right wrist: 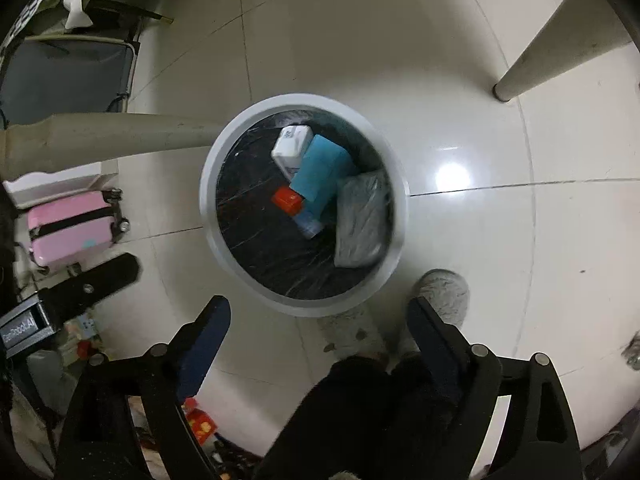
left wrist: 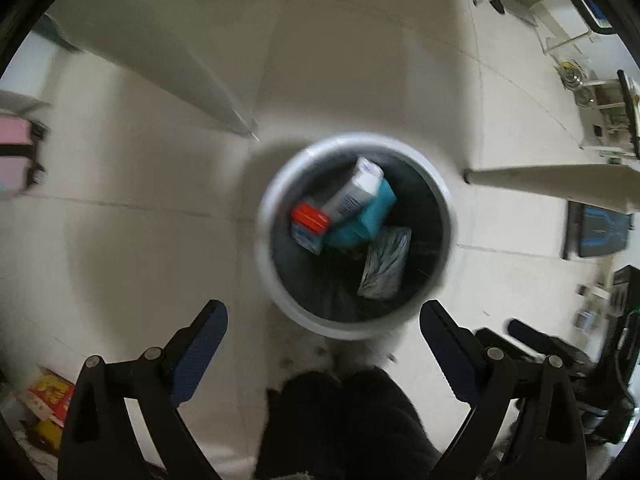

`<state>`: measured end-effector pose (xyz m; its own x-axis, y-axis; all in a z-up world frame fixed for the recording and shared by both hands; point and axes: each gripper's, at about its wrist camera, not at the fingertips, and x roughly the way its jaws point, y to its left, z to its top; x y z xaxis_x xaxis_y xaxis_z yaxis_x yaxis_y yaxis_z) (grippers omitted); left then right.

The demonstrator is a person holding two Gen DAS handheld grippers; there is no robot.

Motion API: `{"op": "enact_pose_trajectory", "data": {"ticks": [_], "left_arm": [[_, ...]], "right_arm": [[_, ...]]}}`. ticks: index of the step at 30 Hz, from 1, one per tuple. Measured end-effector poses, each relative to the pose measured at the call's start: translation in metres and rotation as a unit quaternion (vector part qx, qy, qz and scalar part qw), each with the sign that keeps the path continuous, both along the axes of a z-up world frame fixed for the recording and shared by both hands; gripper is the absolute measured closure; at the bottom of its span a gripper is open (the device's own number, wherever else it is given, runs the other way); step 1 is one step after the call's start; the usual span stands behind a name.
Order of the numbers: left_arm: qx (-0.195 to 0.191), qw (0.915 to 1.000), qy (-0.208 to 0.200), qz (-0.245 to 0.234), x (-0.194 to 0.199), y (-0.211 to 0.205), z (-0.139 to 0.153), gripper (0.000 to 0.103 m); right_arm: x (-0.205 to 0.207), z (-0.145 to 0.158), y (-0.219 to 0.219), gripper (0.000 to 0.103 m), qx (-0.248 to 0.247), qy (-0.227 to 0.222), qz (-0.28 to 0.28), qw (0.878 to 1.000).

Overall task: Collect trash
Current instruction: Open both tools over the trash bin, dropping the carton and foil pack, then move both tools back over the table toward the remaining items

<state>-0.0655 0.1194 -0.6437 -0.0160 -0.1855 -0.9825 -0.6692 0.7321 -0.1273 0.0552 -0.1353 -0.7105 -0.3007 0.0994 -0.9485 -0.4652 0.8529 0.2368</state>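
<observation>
A round white trash bin (left wrist: 267,240) (right wrist: 208,184) with a black liner stands on the tiled floor below both grippers. Inside lie a white carton (left wrist: 352,192) (right wrist: 290,148), a teal box (left wrist: 368,220) (right wrist: 320,168), a small red-topped box (left wrist: 310,220) (right wrist: 286,200) and a silvery packet (left wrist: 386,264) (right wrist: 360,220). My left gripper (left wrist: 323,312) hangs open over the bin's near rim, nothing between its fingers. My right gripper (right wrist: 319,306) is also open and empty above the near rim.
Pale table legs (left wrist: 560,184) (right wrist: 532,64) stand beside the bin. A pink suitcase (right wrist: 72,224) sits to the left, red packaging (left wrist: 48,396) lies on the floor near it. A person's dark trouser legs (right wrist: 360,408) and a fluffy slipper (right wrist: 444,292) are just below the bin.
</observation>
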Motion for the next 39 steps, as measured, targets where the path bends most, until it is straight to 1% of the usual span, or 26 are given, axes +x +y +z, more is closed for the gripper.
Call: {"op": "enact_pose_trajectory", "data": {"ticks": [2,4,8,10,14,15,17,21,29,32,36,39], "left_arm": [[0.027,0.9996,0.003,-0.002,-0.002,-0.002,0.012,0.005],[0.041,0.9991,0.002,-0.004,-0.007,-0.005,0.027,0.005],[0.060,0.9982,0.006,-0.007,-0.014,-0.014,0.054,0.005],[0.064,0.9979,0.004,-0.008,-0.016,-0.017,0.070,0.005],[0.071,0.9974,0.003,-0.007,-0.023,-0.023,0.105,0.005],[0.072,0.9974,0.002,-0.005,-0.023,-0.024,0.111,0.005],[0.073,0.9973,0.000,-0.005,-0.024,-0.028,0.126,0.005],[0.077,0.9969,-0.008,-0.007,-0.034,-0.034,0.167,0.005],[0.082,0.9961,-0.032,-0.006,-0.055,-0.038,0.265,0.005],[0.085,0.9955,-0.042,-0.006,-0.062,-0.035,0.301,0.005],[0.101,0.9929,-0.063,-0.010,-0.060,-0.030,0.347,0.005],[0.124,0.9887,-0.083,-0.012,-0.053,-0.023,0.378,0.005]], "right_arm": [[0.001,0.010,0.006,0.005,-0.009,-0.020,0.014,1.000],[0.000,0.024,0.007,0.004,-0.023,-0.049,0.033,0.998],[0.000,0.050,0.014,0.004,-0.041,-0.086,0.056,0.994],[-0.003,0.073,0.014,0.004,-0.043,-0.104,0.069,0.991],[-0.010,0.110,0.018,0.004,-0.045,-0.122,0.081,0.988],[-0.013,0.122,0.019,0.004,-0.048,-0.130,0.085,0.987],[-0.019,0.147,0.020,0.000,-0.049,-0.141,0.089,0.985],[-0.027,0.195,0.023,0.000,-0.044,-0.154,0.093,0.983],[-0.051,0.305,0.024,0.000,-0.029,-0.169,0.097,0.980],[-0.062,0.349,0.024,0.000,-0.020,-0.166,0.095,0.981],[-0.069,0.402,0.029,0.000,-0.004,-0.170,0.084,0.982],[-0.066,0.440,0.037,0.000,0.017,-0.176,0.071,0.982]]}}
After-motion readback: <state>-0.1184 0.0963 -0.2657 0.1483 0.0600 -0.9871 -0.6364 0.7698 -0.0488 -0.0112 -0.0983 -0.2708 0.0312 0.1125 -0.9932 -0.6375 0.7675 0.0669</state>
